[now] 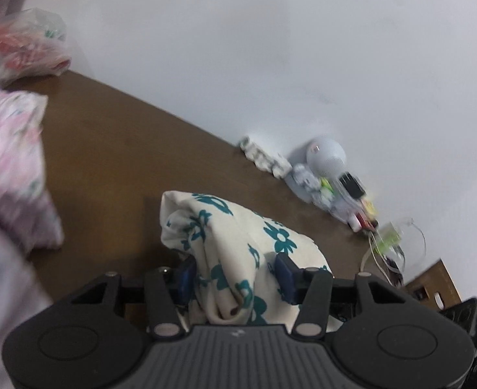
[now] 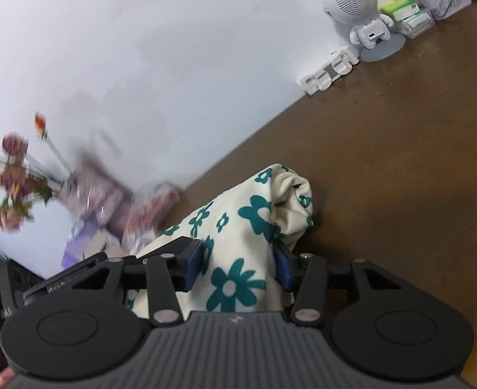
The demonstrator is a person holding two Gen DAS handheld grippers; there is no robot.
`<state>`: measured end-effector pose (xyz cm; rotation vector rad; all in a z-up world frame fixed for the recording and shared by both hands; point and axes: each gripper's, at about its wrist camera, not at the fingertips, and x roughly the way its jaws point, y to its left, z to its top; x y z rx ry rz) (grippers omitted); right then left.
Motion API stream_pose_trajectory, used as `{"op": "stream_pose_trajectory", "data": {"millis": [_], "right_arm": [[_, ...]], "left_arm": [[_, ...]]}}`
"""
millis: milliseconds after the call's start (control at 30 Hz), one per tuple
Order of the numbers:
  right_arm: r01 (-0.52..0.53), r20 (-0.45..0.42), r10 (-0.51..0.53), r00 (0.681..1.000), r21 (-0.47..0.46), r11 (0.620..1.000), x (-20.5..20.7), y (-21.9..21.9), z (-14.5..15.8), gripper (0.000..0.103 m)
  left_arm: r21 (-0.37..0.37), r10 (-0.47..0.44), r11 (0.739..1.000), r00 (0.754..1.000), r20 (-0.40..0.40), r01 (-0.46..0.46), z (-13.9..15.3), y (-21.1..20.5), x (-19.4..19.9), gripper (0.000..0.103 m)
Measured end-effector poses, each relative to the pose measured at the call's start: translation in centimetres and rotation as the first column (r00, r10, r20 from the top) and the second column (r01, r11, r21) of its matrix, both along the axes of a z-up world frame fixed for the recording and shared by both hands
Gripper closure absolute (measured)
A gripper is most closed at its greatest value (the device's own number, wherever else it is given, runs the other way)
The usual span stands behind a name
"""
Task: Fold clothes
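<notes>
Both grippers grasp the same cream garment with teal flowers (image 1: 238,246): the left gripper (image 1: 237,278) has a bunched fold pinched between its blue pads, and the right gripper (image 2: 238,269) clamps another fold the same way. From each grip the cloth bulges forward, its rolled end over the brown table (image 1: 115,149), near the white wall.

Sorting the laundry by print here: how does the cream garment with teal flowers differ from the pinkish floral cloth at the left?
The cream garment bears large, bold teal flowers; the pinkish cloth has a small, pale, blurred print. The cream garment is bunched between the jaws of the left gripper and the right gripper; no gripper holds the pinkish cloth, which spreads at the frame's left edge. Both are floral fabrics over the brown table.
</notes>
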<state>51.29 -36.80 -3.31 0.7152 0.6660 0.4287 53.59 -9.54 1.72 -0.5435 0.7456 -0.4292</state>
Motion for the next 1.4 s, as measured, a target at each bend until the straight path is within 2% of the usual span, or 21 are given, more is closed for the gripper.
{"op": "stream_pose_trajectory", "data": {"millis": [33,200,333,400,533,567,633,667,733,833,933,1067,1167,1400], "right_arm": [[0.007,0.003,-0.007,1.000,0.003,1.000,0.9,-0.1,0.0,0.057],[0.026,0.018,-0.025,1.000,-0.031,0.999,4.4,0.1,0.3,0.057],[0.038,0.025,-0.037,0.999,-0.036,0.999,6.0,0.2,0.4,0.055],[0.038,0.035,-0.037,0.999,-0.028,0.999,5.7,0.1,0.3,0.049],[0.075,0.081,-0.073,0.994,-0.025,0.997,3.8,-0.5,1.0,0.024],[0.091,0.100,-0.087,0.991,-0.028,0.995,3.2,-0.6,1.3,0.017],[0.113,0.121,-0.105,0.987,-0.058,0.992,1.9,-0.6,1.9,0.008],[0.122,0.131,-0.111,0.985,-0.079,0.989,1.2,-0.5,2.2,0.001],[0.135,0.159,-0.113,0.981,-0.138,0.981,-0.3,0.1,2.8,0.000],[0.151,0.207,-0.101,0.973,-0.243,0.958,-2.8,1.4,3.6,0.000],[0.166,0.244,-0.085,0.966,-0.334,0.928,-5.2,2.8,4.0,0.000],[0.183,0.265,-0.067,0.962,-0.440,0.879,-8.0,4.6,4.2,0.000],[0.222,0.277,-0.087,0.957,-0.503,0.835,-9.9,5.5,4.3,0.000],[0.213,0.260,-0.090,0.961,-0.499,0.840,-14.4,5.6,4.3,0.000]], "left_arm": [[-0.006,0.011,1.000,1.000,-0.001,-0.011,-0.3,-0.1,0.8,0.053],[-0.036,0.085,0.996,0.996,-0.028,-0.086,-2.0,-0.5,4.2,0.039],[-0.053,0.110,0.993,0.994,-0.011,-0.110,-2.6,-0.5,5.1,0.035],[-0.052,0.108,0.993,0.994,0.001,-0.107,-2.5,-0.4,4.9,0.031],[-0.087,0.095,0.992,0.994,0.055,-0.090,-1.4,0.6,2.9,0.016],[-0.061,0.096,0.994,0.992,0.086,-0.090,-0.8,0.7,2.1,0.011],[-0.009,0.094,0.996,0.985,0.147,-0.094,0.6,0.7,0.5,0.007],[0.043,0.088,0.994,0.978,0.191,-0.098,1.1,0.6,-0.6,0.003],[0.153,0.072,0.981,0.960,0.271,-0.117,2.0,0.1,-2.9,0.000],[0.300,0.042,0.941,0.933,0.357,-0.157,2.5,-0.6,-6.7,0.000],[0.359,0.049,0.916,0.939,0.340,-0.178,2.1,-0.1,-9.4,0.000],[0.438,0.065,0.877,0.954,0.293,-0.195,1.4,-0.5,-10.9,0.000],[0.468,0.070,0.858,0.951,0.301,-0.211,1.0,-0.2,-12.3,0.000],[0.489,0.081,0.838,0.942,0.327,-0.242,1.2,0.6,-16.6,0.000]]}}
